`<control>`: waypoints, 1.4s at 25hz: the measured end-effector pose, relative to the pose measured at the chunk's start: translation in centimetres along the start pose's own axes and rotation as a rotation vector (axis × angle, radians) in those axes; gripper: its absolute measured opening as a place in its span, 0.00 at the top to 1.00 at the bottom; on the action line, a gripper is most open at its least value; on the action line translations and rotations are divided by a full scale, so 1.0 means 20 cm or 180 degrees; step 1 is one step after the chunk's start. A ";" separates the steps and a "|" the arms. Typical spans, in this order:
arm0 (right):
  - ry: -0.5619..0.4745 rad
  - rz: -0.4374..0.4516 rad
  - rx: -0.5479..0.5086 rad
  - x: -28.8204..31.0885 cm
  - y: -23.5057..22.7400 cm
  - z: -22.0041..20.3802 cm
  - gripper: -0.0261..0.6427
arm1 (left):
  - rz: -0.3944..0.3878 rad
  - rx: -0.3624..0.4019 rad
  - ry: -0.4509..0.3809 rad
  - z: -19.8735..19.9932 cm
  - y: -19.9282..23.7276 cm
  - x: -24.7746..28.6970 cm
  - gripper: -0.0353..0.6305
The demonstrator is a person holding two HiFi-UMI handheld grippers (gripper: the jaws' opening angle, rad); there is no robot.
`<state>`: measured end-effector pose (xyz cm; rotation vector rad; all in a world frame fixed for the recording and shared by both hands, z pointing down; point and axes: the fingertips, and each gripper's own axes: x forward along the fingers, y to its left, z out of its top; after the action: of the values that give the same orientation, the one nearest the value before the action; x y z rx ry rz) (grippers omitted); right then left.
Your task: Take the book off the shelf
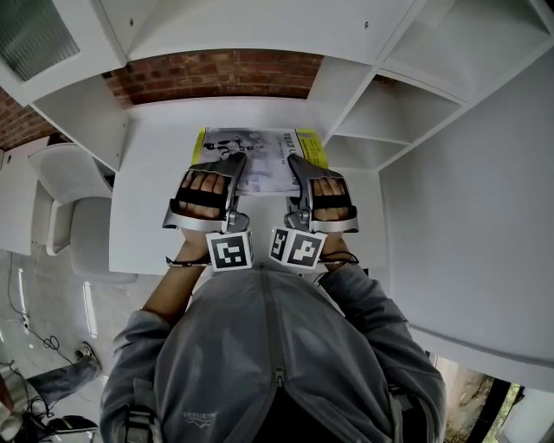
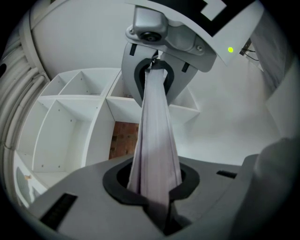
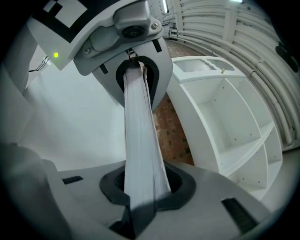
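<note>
A furnished room, study-like: white cubby shelving [image 1: 407, 112], brick wall [image 1: 225, 73], white chair [image 1: 74, 186]

White surface [image 1: 147, 225] lies open to the left of the book [image 1: 258, 160] and on its near side, the widest room for a hand to pass. Behind the book, a brick wall [image 1: 216, 76] closes the back. To the book's right, a slanting white divider [image 1: 342, 95] and open shelf compartments [image 1: 407, 117] narrow the way, with a tall white panel [image 1: 476, 216] beyond them. Left of the book stand a shelf board [image 1: 82, 121] and a white chair [image 1: 74, 203]. An upper board [image 1: 251, 26] appears to cap the space above the book. The left gripper [image 1: 232, 161] and right gripper [image 1: 299, 164] take up the book's two side edges.
</note>
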<state>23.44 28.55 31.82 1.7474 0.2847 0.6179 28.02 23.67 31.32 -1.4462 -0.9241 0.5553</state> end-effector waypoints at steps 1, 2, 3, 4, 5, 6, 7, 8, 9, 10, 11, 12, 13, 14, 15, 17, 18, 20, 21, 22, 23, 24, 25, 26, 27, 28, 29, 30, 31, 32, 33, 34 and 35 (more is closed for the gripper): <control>0.0000 0.0026 0.0000 0.02 0.03 -0.01 0.83 | -0.0030 -0.0009 0.0005 0.00 -0.03 0.02 0.82; 0.0000 0.0050 -0.0001 0.03 0.06 -0.02 0.83 | -0.0065 -0.0019 0.0008 -0.01 -0.06 0.03 0.83; -0.0002 0.0075 -0.0003 0.04 0.09 -0.03 0.83 | -0.0104 -0.0028 0.0011 -0.01 -0.09 0.04 0.82; -0.0005 0.0100 -0.0004 0.06 0.12 -0.03 0.83 | -0.0143 -0.0036 0.0014 -0.01 -0.13 0.05 0.83; -0.0008 0.0126 -0.0003 0.07 0.15 -0.04 0.83 | -0.0172 -0.0040 0.0017 -0.02 -0.16 0.06 0.83; -0.0011 0.0151 -0.0005 0.08 0.17 -0.04 0.83 | -0.0192 -0.0043 0.0018 -0.02 -0.18 0.07 0.82; -0.0011 0.0174 -0.0011 0.08 0.19 -0.04 0.83 | -0.0217 -0.0052 0.0019 -0.02 -0.20 0.07 0.83; -0.0011 0.0193 -0.0023 0.08 0.20 -0.04 0.83 | -0.0247 -0.0068 0.0020 -0.02 -0.21 0.06 0.83; -0.0009 0.0209 -0.0036 0.07 0.19 -0.04 0.83 | -0.0269 -0.0083 0.0019 -0.02 -0.21 0.06 0.82; -0.0006 0.0224 -0.0045 0.06 0.19 -0.04 0.83 | -0.0280 -0.0092 0.0016 -0.02 -0.20 0.05 0.82; -0.0003 0.0244 -0.0046 0.06 0.20 -0.04 0.83 | -0.0288 -0.0095 0.0011 -0.02 -0.21 0.05 0.82; -0.0002 0.0272 -0.0038 0.06 0.23 -0.05 0.83 | -0.0308 -0.0096 0.0006 -0.02 -0.24 0.05 0.82; -0.0004 0.0303 -0.0025 0.07 0.27 -0.06 0.83 | -0.0345 -0.0097 0.0003 -0.02 -0.29 0.06 0.82; -0.0007 0.0335 -0.0012 0.08 0.32 -0.07 0.83 | -0.0386 -0.0098 0.0001 -0.02 -0.35 0.07 0.82; -0.0010 0.0363 -0.0003 0.09 0.37 -0.08 0.83 | -0.0424 -0.0102 -0.0003 -0.02 -0.40 0.07 0.82; -0.0012 0.0404 -0.0002 0.10 0.43 -0.10 0.83 | -0.0467 -0.0107 -0.0010 -0.01 -0.47 0.08 0.82; -0.0012 0.0424 -0.0003 0.10 0.45 -0.11 0.83 | -0.0471 -0.0106 -0.0012 -0.01 -0.49 0.08 0.82; -0.0006 0.0477 0.0000 0.11 0.50 -0.12 0.83 | -0.0501 -0.0106 -0.0014 -0.01 -0.53 0.09 0.83; 0.0000 0.0507 0.0002 0.12 0.52 -0.13 0.83 | -0.0562 -0.0116 -0.0011 -0.01 -0.56 0.10 0.82; 0.0006 0.0538 0.0006 0.12 0.55 -0.13 0.83 | -0.0643 -0.0129 -0.0004 -0.02 -0.59 0.10 0.82; 0.0010 0.0568 0.0011 0.13 0.57 -0.14 0.83 | -0.0707 -0.0140 0.0004 -0.02 -0.62 0.10 0.82; 0.0013 0.0597 0.0015 0.13 0.60 -0.14 0.83 | -0.0743 -0.0148 0.0009 -0.02 -0.65 0.11 0.82; 0.0016 0.0627 0.0020 0.14 0.62 -0.15 0.83 | -0.0759 -0.0154 0.0011 -0.03 -0.67 0.11 0.82; 0.0020 0.0659 0.0026 0.14 0.65 -0.15 0.83 | -0.0776 -0.0158 0.0012 -0.03 -0.69 0.11 0.83; 0.0025 0.0692 0.0034 0.15 0.67 -0.15 0.83 | -0.0811 -0.0164 0.0014 -0.03 -0.72 0.11 0.82; 0.0029 0.0724 0.0044 0.15 0.69 -0.15 0.83 | -0.0855 -0.0172 0.0017 -0.03 -0.74 0.11 0.82; 0.0032 0.0756 0.0054 0.15 0.72 -0.16 0.83 | -0.0894 -0.0182 0.0020 -0.03 -0.77 0.12 0.83; 0.0036 0.0788 0.0065 0.16 0.74 -0.17 0.83 | -0.0924 -0.0189 0.0023 -0.03 -0.80 0.12 0.82; 0.0040 0.0821 0.0075 0.16 0.76 -0.18 0.83 | -0.0939 -0.0193 0.0024 -0.03 -0.82 0.13 0.82; 0.0046 0.0855 0.0084 0.17 0.79 -0.19 0.83 | -0.0940 -0.0194 0.0021 -0.03 -0.84 0.14 0.82; 0.0054 0.0891 0.0091 0.18 0.81 -0.20 0.83 | -0.0942 -0.0195 0.0017 -0.02 -0.86 0.15 0.82; 0.0064 0.0931 0.0097 0.18 0.84 -0.21 0.83 | -0.0975 -0.0199 0.0014 -0.02 -0.89 0.16 0.82; 0.0074 0.0974 0.0102 0.19 0.86 -0.21 0.83 | -0.1045 -0.0209 0.0011 -0.02 -0.92 0.16 0.83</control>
<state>22.04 29.31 49.93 1.8313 0.0417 0.8577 26.47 24.33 49.91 -1.3168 -1.1581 0.2806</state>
